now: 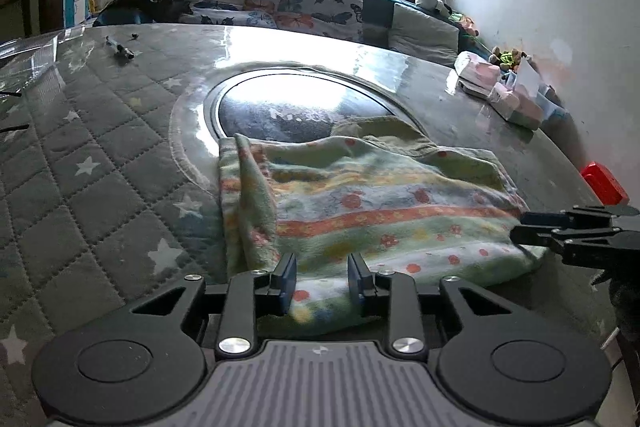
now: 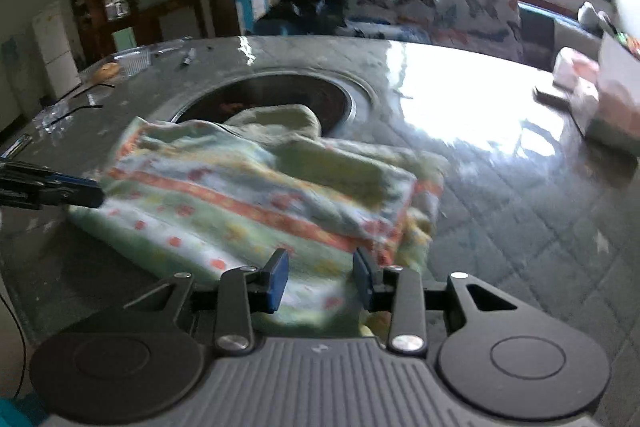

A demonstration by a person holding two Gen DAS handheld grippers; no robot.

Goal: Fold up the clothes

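Quilted grey star-print cloth under a glossy clear sheet covers the round table (image 1: 100,163), which has a dark round well (image 1: 296,107) at its middle. Near the front edge lies the striped, flowered garment (image 1: 368,211), folded over, its far end drooping into the well. Both the left gripper (image 1: 322,281) and right gripper (image 2: 322,277) stand spread over its near hem, gripping nothing.

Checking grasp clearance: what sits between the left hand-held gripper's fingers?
The near edge of the striped cloth lies in the gap of the left hand-held gripper, jaws open around it, seen in the left wrist view.
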